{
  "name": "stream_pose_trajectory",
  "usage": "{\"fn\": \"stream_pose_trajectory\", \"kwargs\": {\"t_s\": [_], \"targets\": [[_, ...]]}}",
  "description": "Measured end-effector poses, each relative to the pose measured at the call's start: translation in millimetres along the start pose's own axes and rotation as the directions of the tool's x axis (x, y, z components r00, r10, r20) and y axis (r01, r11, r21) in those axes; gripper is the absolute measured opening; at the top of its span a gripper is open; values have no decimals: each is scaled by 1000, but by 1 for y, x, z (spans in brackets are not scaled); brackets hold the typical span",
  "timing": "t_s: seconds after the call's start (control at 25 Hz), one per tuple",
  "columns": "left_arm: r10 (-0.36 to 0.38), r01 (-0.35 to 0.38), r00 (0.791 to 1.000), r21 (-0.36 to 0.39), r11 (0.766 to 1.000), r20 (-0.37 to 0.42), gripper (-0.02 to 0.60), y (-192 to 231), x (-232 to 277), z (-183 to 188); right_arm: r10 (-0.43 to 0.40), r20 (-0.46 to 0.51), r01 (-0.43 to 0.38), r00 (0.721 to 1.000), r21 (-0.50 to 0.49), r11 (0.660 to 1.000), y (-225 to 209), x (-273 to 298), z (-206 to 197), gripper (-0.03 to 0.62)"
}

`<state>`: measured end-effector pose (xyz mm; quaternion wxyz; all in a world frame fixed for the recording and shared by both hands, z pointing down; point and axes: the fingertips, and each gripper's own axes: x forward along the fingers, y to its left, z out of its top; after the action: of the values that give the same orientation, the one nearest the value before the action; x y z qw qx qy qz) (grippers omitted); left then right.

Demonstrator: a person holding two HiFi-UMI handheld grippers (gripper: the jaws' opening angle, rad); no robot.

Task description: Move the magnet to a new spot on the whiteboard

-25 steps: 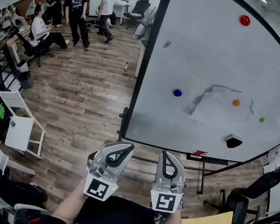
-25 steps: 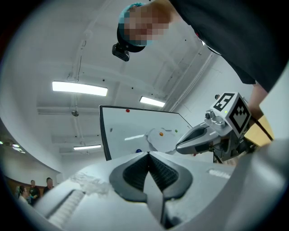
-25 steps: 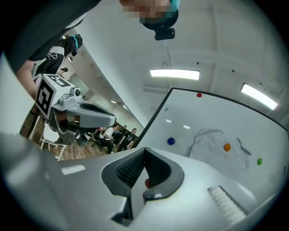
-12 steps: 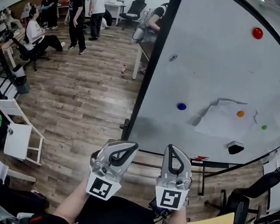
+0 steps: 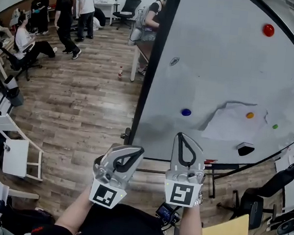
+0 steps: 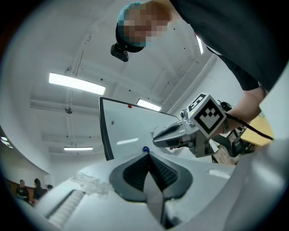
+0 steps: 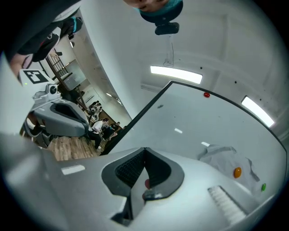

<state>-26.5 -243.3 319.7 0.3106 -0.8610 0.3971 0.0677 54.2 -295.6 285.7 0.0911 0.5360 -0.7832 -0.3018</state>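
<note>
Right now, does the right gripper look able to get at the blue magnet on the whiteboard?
Probably yes. The right gripper points toward the whiteboard, and nothing stands between it and the blue magnet. Its jaws are shut, so they would have to open first.

The whiteboard point(image 5: 219, 69) fills the right half of the head view: a white, dark-framed panel with a smeared grey patch at centre right. Four small round magnets stick to it. A red magnet point(image 5: 268, 30) sits at upper right, a blue magnet point(image 5: 186, 112) near the centre, an orange magnet point(image 5: 249, 115) on the smear and a green magnet point(image 5: 275, 126) just right of that.
</note>
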Motion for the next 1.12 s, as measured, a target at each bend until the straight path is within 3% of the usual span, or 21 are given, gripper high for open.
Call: {"fn": "stream_pose_trajectory", "kwargs": {"t_s": [0.48,0.84,1.12], "targets": [[-74,75,996,-29,997,42,2,-11,26,-5,-37,-101,37,994,-2,999,-25,25,-21,8],[-90,93,994,-44,995,58,2,-7,36,-12,-49,-126,46,991,-20,999,-29,42,-28,100],[-90,93,994,-44,995,58,2,1,35,-16,-63,-129,60,990,-25,998,-33,49,-26,129]]}}
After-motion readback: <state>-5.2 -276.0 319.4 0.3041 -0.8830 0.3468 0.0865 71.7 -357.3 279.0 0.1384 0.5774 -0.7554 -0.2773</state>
